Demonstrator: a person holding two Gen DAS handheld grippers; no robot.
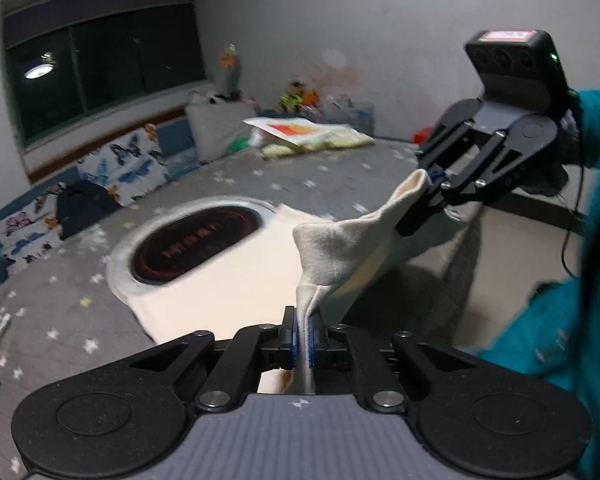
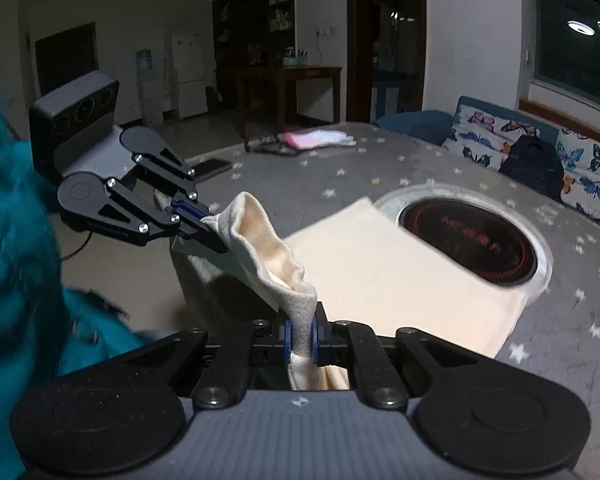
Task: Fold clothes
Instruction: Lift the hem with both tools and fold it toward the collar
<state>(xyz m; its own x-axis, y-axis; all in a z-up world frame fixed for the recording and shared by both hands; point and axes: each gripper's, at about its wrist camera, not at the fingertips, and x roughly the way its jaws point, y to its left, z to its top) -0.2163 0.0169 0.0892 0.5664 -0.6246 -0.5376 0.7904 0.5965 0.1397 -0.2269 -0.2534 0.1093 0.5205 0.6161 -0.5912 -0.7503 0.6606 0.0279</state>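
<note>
A cream garment (image 1: 220,280) lies on the grey star-patterned table, its near edge lifted off the surface. My left gripper (image 1: 303,340) is shut on one corner of that edge, the cloth pinched between its blue pads. The right gripper (image 1: 434,178) grips the other corner, up and to the right in the left wrist view. In the right wrist view the cream garment (image 2: 400,280) spreads away toward the burner, my right gripper (image 2: 301,338) is shut on its hem, and the left gripper (image 2: 202,220) holds the far corner at the left. The hem sags between the two.
A round built-in burner (image 1: 196,240) with a metal rim lies in the table just beyond the garment, also the burner (image 2: 470,242). Pink-white folded clothes (image 2: 320,138) lie at the far table edge. A butterfly-print sofa (image 1: 120,168) and a dark backpack (image 2: 534,166) stand behind. A teal sleeve (image 1: 596,240) fills the right.
</note>
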